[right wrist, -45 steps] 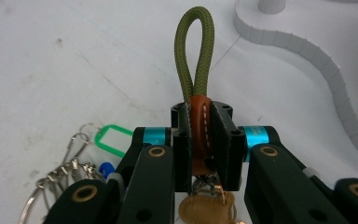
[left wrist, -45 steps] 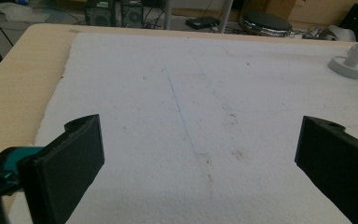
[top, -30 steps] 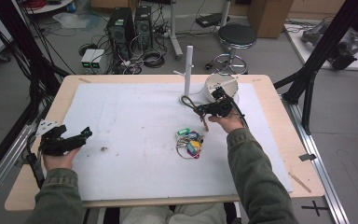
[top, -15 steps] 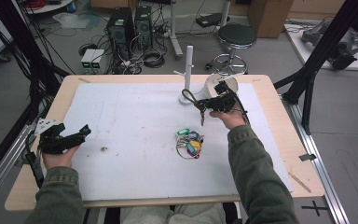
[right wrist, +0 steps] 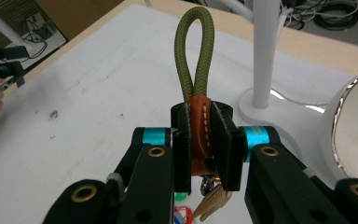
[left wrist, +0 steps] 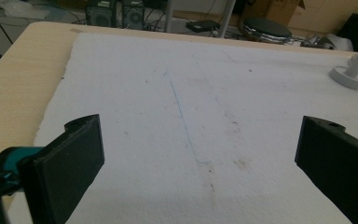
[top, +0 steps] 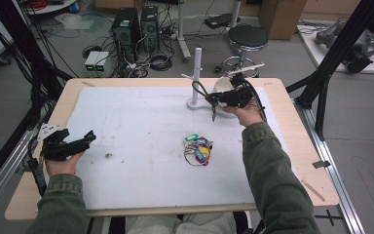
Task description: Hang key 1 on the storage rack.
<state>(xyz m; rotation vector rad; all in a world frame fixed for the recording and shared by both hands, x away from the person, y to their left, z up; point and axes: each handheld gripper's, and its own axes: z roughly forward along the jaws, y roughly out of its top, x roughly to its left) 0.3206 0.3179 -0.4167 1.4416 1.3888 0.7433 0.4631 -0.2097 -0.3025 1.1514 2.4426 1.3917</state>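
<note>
My right gripper (right wrist: 200, 140) is shut on a keychain: an olive-green rope loop (right wrist: 195, 51) with a brown leather band (right wrist: 199, 122), keys (right wrist: 210, 201) dangling below. In the high view the right gripper (top: 224, 97) holds the loop (top: 199, 90) in the air just right of a white upright peg stand (top: 196, 73). The stand (right wrist: 265, 51) rises close behind the loop. A pile of coloured key tags and rings (top: 197, 148) lies mid-mat. My left gripper (top: 73, 144) rests open at the left over the white mat (left wrist: 182, 116), nothing between its jaws.
A shiny round metal bowl (right wrist: 354, 126) sits right of the stand, near the table's back edge. The white mat (top: 136, 146) covers most of the wooden table (top: 299, 161). A stool, computer towers and cables stand on the floor beyond.
My right gripper has lifted and moved back toward the peg stand with the keychain. The left gripper has stayed put.
</note>
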